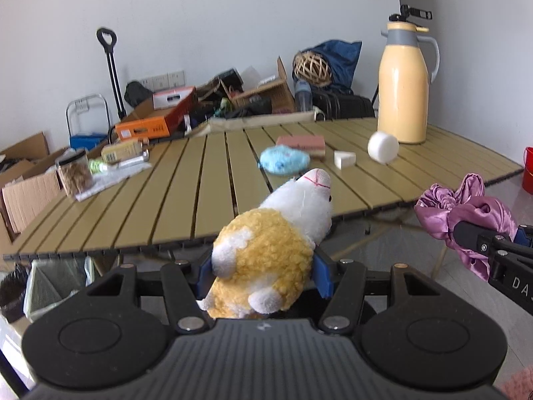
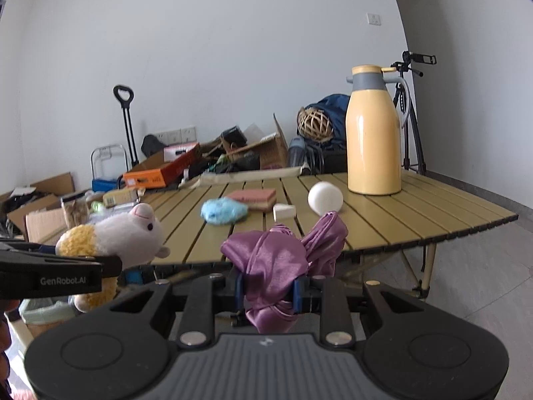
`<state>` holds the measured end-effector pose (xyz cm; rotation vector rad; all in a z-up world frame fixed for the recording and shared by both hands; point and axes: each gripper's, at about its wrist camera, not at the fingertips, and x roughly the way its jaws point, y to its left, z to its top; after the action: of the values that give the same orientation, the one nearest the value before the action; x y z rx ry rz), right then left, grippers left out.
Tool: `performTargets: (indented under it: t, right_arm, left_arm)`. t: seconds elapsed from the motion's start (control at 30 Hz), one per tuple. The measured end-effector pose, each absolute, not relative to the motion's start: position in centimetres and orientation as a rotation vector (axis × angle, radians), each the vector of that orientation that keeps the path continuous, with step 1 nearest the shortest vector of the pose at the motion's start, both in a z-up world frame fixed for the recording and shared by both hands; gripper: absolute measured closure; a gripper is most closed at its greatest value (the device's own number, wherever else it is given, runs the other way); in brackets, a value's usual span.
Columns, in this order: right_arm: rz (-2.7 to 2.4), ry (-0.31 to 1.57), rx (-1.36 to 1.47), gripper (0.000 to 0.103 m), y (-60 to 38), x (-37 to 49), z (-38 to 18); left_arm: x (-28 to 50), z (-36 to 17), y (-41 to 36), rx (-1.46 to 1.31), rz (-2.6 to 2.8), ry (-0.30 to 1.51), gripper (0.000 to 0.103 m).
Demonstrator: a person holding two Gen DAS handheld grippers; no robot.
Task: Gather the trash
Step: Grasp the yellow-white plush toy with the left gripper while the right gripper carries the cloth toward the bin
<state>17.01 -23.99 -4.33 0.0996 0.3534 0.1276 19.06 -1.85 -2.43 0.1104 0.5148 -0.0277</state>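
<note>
Nearest to us in the left wrist view is the left gripper (image 1: 263, 271), its blue pads pressed into the yellow, woolly rear half of a plush toy (image 1: 279, 243) whose white head sticks out ahead of the fingers, off the near edge of the slatted table (image 1: 186, 180). We judge the toy light and very soft: it squashes under the pads without slipping, and its thick middle is the sensible place to hold it. Our right gripper (image 2: 268, 295) has its jaws drawn close together on a bunched purple satin cloth (image 2: 283, 256), which spills up and forward in loose folds, also short of the table edge. Satin we take to be slick and limp, so a grip on the gathered knot, as here, should serve better than one on a single layer, which could slide free. Both things hang in the air beside each other, apart from the tabletop. On the table we see a fluffy blue thing (image 2: 222, 210), a pink block (image 2: 255, 197), a small white wedge (image 2: 284, 211), a white foam cylinder (image 2: 325, 197) and a tall yellow jug (image 2: 373, 133), none of them touched.
</note>
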Motion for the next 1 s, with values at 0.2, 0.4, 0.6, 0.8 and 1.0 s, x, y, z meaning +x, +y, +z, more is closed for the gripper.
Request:
performTargets:
  t: [0.2, 0.4, 0.6, 0.8, 1.0]
  right_arm:
    - [0.130, 0.415, 0.095, 0.077, -23.9, 16.1, -6.0]
    - [0.143, 0.511, 0.101, 0.077, -23.6, 16.1, -8.4]
    - [0.158, 0.601, 0.106, 0.078, -22.9, 16.6, -11.2]
    - [0.164, 0.684, 0.099, 0.078, -22.1, 17.1, -13.8]
    - [0.157, 0.757, 0.090, 0.078, -21.7, 17.6, -15.8]
  left_arm:
    - [18.3, -4.8, -2.1, 0.114, -0.049, 0.599, 0.045]
    - [18.4, -7.7, -2.3, 0.113, -0.054, 0.691, 0.045]
    - [19.0, -10.4, -2.3, 0.108, -0.048, 0.770, 0.045]
    - [20.0, -12.6, -1.7, 0.080, -0.021, 0.845, 0.045]
    - [21.2, -15.0, -0.3, 0.033, 0.026, 0.926, 0.045]
